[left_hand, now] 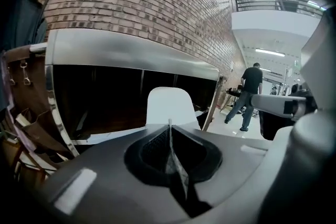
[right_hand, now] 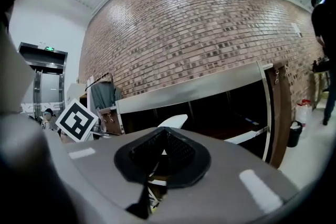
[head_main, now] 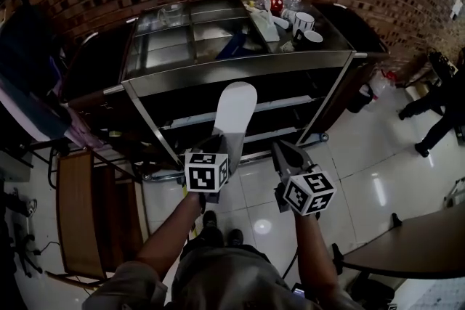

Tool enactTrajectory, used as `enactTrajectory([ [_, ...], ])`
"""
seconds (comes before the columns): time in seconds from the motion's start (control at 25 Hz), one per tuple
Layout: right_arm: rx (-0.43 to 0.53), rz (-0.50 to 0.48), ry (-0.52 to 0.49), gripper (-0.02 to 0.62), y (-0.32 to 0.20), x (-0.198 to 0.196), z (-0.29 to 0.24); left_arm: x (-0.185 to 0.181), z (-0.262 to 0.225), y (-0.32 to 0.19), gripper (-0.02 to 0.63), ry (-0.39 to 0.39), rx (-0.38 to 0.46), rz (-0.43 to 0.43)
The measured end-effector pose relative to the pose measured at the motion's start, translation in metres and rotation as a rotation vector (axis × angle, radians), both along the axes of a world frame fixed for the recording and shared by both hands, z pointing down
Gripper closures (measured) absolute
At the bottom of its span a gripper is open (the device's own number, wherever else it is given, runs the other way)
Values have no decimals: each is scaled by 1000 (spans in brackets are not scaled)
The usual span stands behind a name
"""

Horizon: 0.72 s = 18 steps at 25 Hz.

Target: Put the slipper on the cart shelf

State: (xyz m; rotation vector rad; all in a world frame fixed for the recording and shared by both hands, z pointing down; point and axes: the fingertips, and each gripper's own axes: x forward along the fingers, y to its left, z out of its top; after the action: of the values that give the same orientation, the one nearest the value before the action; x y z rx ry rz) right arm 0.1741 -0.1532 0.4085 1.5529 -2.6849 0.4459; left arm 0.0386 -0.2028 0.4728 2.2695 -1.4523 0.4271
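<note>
My left tongs (head_main: 218, 144) are clamped on one end of the white slipper (head_main: 236, 107). It sticks out ahead of them, off the floor, with its far end in the dark open front of the cart (head_main: 240, 69), just under the top's front rim. I can't tell whether it has crossed the front edge of the shelf (head_main: 290, 104); I judge it isn't resting there yet. My right tongs (head_main: 285, 153) hang just beside, on the right, tips pinched together on nothing. To do this well I'd keep the slipper flat, sole down, and feed it between the two front posts, low enough to miss the top's rim. I'd lay it near the middle of the shelf and let go only once it lies flat. The grip is on a thin edge, so I expect the slipper could droop or swing; slow and steady seems wise, with the right tongs kept off the right front post. The cart's top is split into compartments (head_main: 168, 47). At the right back corner sit white mugs (head_main: 305, 25) and a red spotted thing (head_main: 275, 3). A blue thing (head_main: 232, 47) lies toward the middle front. The left ones look nearly bare, apart from something clear at the back that I can't identify. Deeper in, the shelf is too dark to read.
</note>
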Motion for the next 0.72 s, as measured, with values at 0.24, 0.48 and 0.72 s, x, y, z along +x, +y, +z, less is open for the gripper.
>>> enactTrajectory([
  [0.24,-18,75,6,595,-24,36,10,42,11,-43,592,6,-1,65],
  [0.48,-25,161,33,595,-69,65,9,83,28,-95,592,19,0,153],
  [0.72,-42,215,53,595,-115,80,11,108,48,-148,592,27,0,184],
])
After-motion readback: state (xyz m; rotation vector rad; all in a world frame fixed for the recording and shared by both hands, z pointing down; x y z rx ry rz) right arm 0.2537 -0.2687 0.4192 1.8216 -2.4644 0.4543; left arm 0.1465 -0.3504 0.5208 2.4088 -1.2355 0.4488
